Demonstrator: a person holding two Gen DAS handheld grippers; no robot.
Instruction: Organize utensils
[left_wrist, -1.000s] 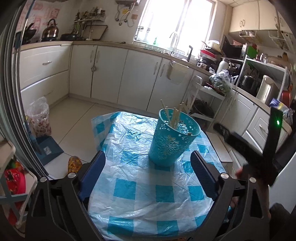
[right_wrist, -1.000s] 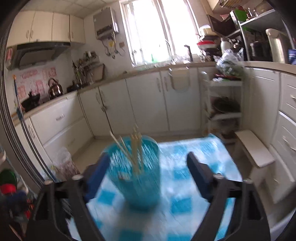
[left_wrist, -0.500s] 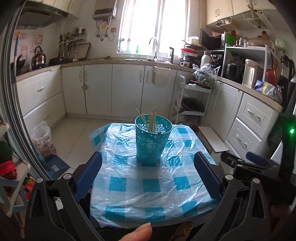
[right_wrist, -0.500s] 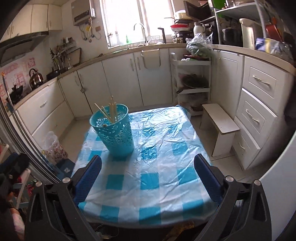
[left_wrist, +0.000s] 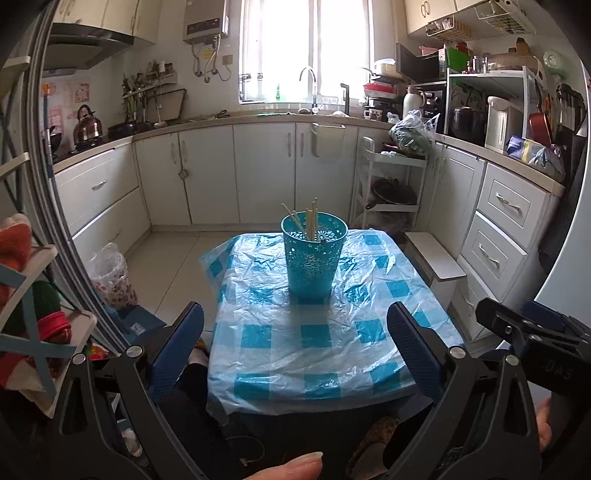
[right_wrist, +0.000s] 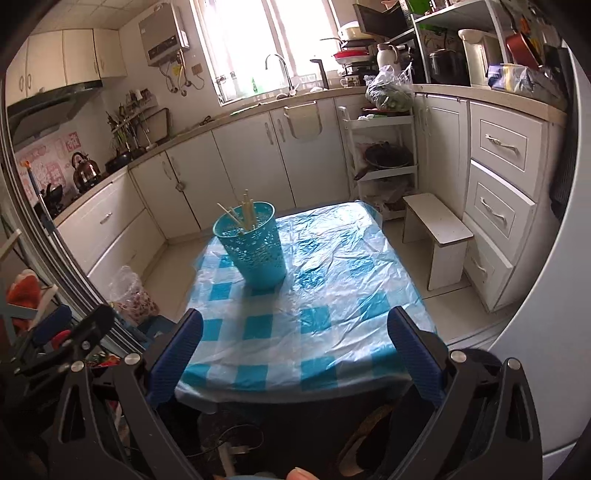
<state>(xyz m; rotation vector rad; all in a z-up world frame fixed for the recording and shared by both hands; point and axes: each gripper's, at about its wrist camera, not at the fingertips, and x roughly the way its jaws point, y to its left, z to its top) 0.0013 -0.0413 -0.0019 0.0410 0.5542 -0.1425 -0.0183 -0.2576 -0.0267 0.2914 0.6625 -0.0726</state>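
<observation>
A teal perforated holder (left_wrist: 314, 258) stands upright on the far half of a small table (left_wrist: 258, 369) covered in blue-and-white checked plastic. Several pale chopsticks (left_wrist: 309, 223) stick up out of it. My left gripper (left_wrist: 295, 332) hangs open at the table's near edge, well short of the holder, with nothing between its blue pads. My right gripper (right_wrist: 295, 336) is also open and empty, back at the near edge; the holder (right_wrist: 255, 251) with its chopsticks (right_wrist: 242, 214) sits ahead and to its left. The right gripper's body (left_wrist: 532, 332) shows at the left view's right edge.
A white stool (right_wrist: 437, 236) stands right of the table, with white drawers (right_wrist: 502, 206) behind it. A tiered cart (left_wrist: 391, 184) and cabinets line the far wall. A plastic bag (left_wrist: 110, 273) lies on the floor at left. A shelf (left_wrist: 33, 317) stands nearby. A fingertip (left_wrist: 291, 469) shows at the bottom.
Both grippers have drawn back and risen from the holder, which now looks smaller and farther off. The right gripper's jaws no longer straddle the holder. The holder has stayed put.
</observation>
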